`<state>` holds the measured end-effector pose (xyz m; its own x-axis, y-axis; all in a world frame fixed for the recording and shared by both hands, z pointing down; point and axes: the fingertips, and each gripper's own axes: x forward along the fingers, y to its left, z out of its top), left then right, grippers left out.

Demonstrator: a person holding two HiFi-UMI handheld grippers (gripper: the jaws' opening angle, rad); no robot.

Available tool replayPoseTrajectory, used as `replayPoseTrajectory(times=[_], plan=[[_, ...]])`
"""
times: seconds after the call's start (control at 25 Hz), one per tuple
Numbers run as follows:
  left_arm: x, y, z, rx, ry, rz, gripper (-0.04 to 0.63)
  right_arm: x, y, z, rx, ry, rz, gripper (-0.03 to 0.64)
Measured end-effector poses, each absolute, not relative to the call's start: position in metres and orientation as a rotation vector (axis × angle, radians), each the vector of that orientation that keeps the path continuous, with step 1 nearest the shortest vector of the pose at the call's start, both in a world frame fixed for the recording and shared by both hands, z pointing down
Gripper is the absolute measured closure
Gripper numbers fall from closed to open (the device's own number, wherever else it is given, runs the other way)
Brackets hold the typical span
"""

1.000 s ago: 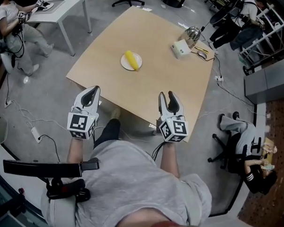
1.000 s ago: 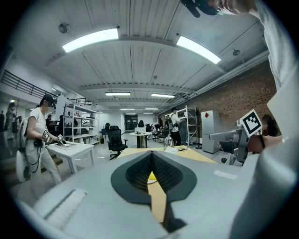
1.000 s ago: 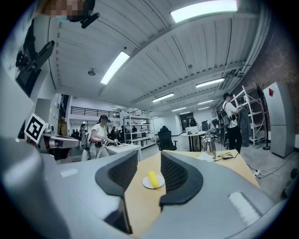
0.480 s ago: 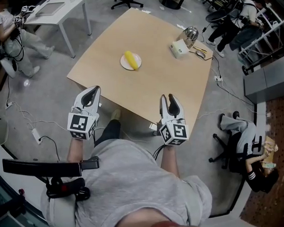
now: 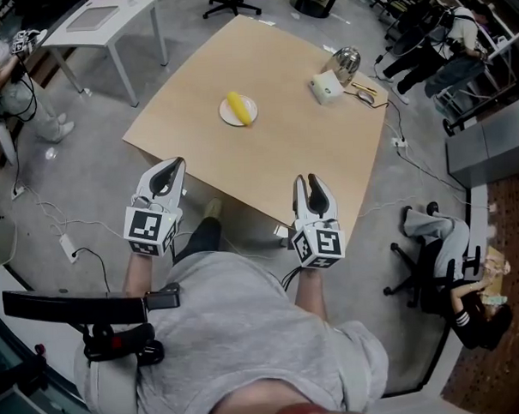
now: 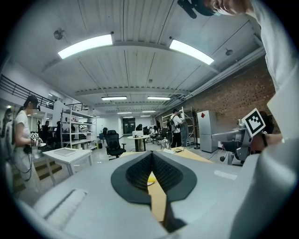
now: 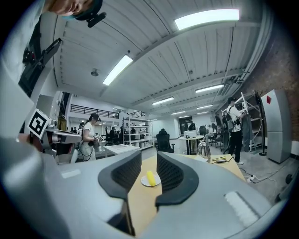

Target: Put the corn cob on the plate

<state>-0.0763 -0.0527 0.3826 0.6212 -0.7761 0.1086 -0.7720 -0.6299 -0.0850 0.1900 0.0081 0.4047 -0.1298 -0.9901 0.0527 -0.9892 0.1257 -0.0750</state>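
A yellow corn cob [image 5: 240,108] lies on a small white plate [image 5: 226,117] toward the far side of the wooden table [image 5: 283,154]. Both grippers hang in front of the table's near edge, well short of the plate. My left gripper [image 5: 174,166] is shut, its tips touching with nothing between them. My right gripper [image 5: 307,179] has a narrow gap and its jaws are closing on nothing. In the right gripper view the corn cob [image 7: 150,177] and plate [image 7: 144,182] show through the gap of the right gripper [image 7: 149,161]. The left gripper view shows only a sliver of the corn cob [image 6: 150,178].
A white box [image 5: 327,89], a metal kettle [image 5: 348,62] and small cabled items [image 5: 368,94] sit at the table's far right corner. A white side table [image 5: 105,11] stands at upper left. A seated person [image 5: 456,275] is on the right, and other people stand around the room.
The right gripper's jaws have narrowed. Both grippers stay where they were by the table's near edge. People in the background have shifted.
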Motion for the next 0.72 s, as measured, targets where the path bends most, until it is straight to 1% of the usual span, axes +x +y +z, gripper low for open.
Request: replayPoseTrajectory(times=[0.48, 0.72], plan=[[-0.074, -0.039, 0.384, -2.798, 1.318, -0.214, 0.575, 0.189, 0.026, 0.412, -2.076, 2.351, -0.152, 0.534], [-0.071, -0.030, 0.382, -2.792, 1.305, -0.212, 0.575, 0.190, 0.033, 0.409, -2.077, 2.345, -0.131, 0.577]])
